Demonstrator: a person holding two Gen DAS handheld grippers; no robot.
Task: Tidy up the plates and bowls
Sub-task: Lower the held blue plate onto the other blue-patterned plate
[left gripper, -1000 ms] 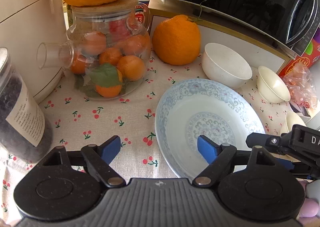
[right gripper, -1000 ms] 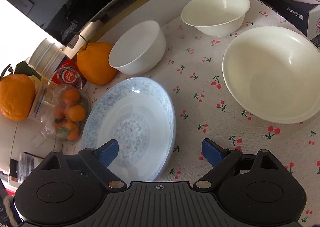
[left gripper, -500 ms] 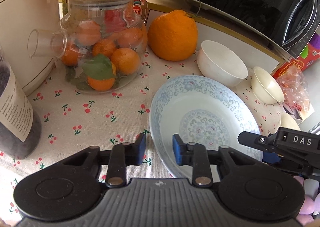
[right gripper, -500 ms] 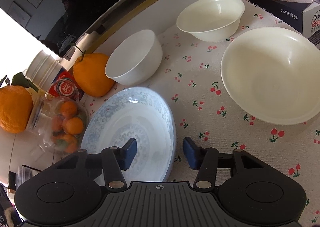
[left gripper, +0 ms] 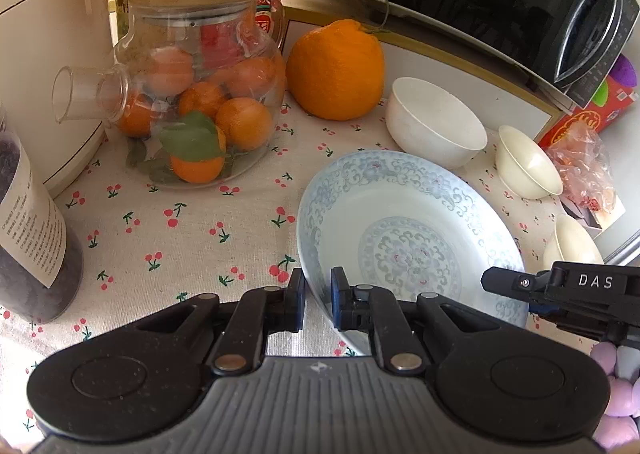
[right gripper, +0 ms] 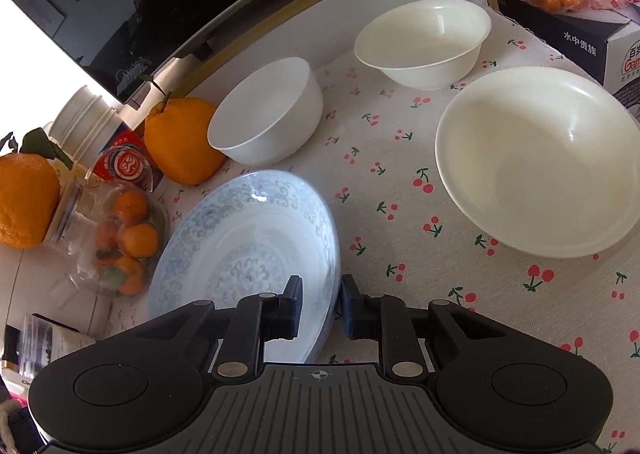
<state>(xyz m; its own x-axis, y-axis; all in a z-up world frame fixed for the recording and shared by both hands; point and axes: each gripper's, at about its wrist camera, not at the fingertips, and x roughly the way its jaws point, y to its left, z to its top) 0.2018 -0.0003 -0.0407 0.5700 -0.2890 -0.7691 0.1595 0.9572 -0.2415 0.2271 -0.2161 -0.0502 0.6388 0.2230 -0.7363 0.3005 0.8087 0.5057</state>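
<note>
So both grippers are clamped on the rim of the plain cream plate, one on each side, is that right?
Not quite. Both the left gripper and the right gripper have closed their jaws on the rim of the blue-patterned plate, not the plain cream one. The left wrist view shows it; the cream plate lies untouched.

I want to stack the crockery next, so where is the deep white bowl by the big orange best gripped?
Grip the deep white bowl at its rim, one finger inside and one outside, coming from above on the near side. Its wall is steep and it stands upright with the mouth open. The far side sits close to the orange and the backboard, so I would likely avoid that side.
</note>
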